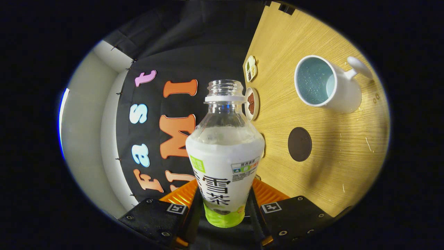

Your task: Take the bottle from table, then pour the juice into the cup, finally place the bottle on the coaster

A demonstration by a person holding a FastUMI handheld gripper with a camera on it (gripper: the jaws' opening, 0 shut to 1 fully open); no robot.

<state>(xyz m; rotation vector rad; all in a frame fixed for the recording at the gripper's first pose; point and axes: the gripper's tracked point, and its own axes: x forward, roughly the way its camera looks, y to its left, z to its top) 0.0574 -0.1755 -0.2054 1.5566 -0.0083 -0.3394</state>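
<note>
Gripper view: gripper clamps the uncapped bottle on both sides; tipped sideways, juice may spill short of the cup.

wooden table, two small dishes

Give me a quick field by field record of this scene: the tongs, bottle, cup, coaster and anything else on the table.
tongs: shut on the bottle, one finger each side
bottle: uncapped, held between the fingers, white drink inside
cup: white mug with handle, on the wooden table, beyond the fingers
coaster: dark round, bare, beside the cup
small dishes: at the table's far edge, by the bottle's neck
</note>
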